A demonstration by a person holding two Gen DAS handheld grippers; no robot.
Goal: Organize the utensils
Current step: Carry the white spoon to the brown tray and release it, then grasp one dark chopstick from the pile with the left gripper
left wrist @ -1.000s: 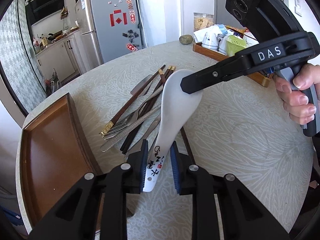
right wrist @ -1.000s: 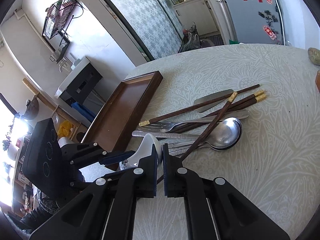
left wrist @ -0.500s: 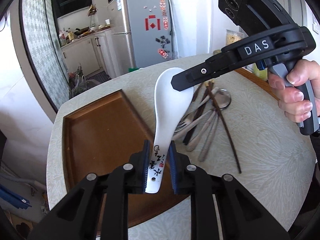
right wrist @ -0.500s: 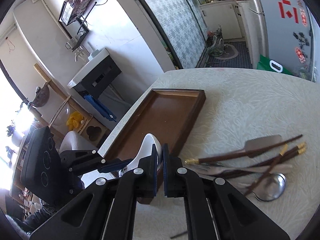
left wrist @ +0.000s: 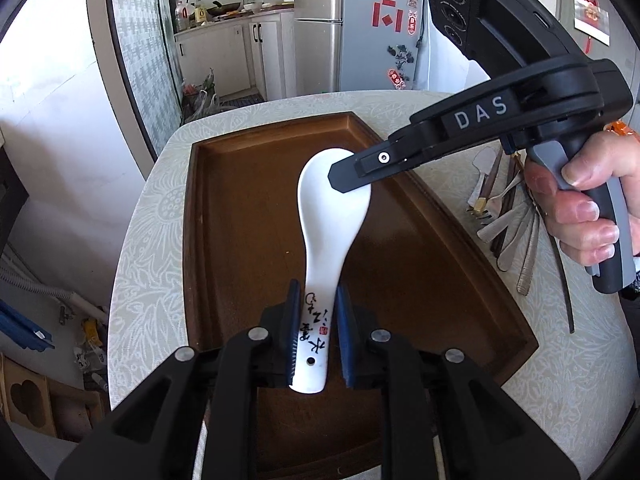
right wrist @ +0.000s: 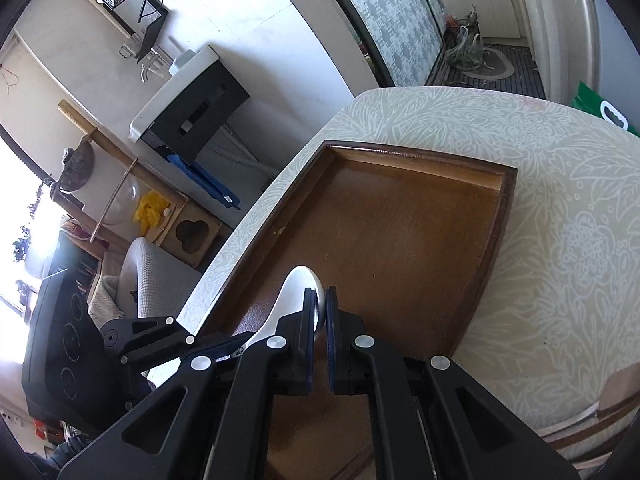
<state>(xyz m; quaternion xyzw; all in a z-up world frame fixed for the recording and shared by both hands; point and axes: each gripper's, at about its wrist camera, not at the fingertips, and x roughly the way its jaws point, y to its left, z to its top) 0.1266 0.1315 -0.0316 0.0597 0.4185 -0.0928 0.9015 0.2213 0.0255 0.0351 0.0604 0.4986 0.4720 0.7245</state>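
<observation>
A white ceramic spoon [left wrist: 330, 220] with black writing on its handle is held over the brown wooden tray [left wrist: 240, 216]. My left gripper [left wrist: 316, 336] is shut on the spoon's handle. My right gripper [right wrist: 319, 318] is shut on the rim of the spoon's bowl [right wrist: 298, 284]; in the left wrist view its fingers [left wrist: 360, 170] reach the bowl from the right. The tray [right wrist: 420, 240] holds nothing else. The other utensils [left wrist: 508, 216], chopsticks, metal spoons and a fork, lie in a pile on the table right of the tray.
The round table [left wrist: 160, 216] with a leaf-patterned cloth ends close to the tray's left and far sides. A fridge [left wrist: 360, 24] and kitchen cabinets stand beyond. A black cabinet [right wrist: 192, 108] and floor clutter lie past the table edge.
Both grippers have carried the spoon left from above the utensil pile to above the tray. Both grips on the spoon are unchanged.
</observation>
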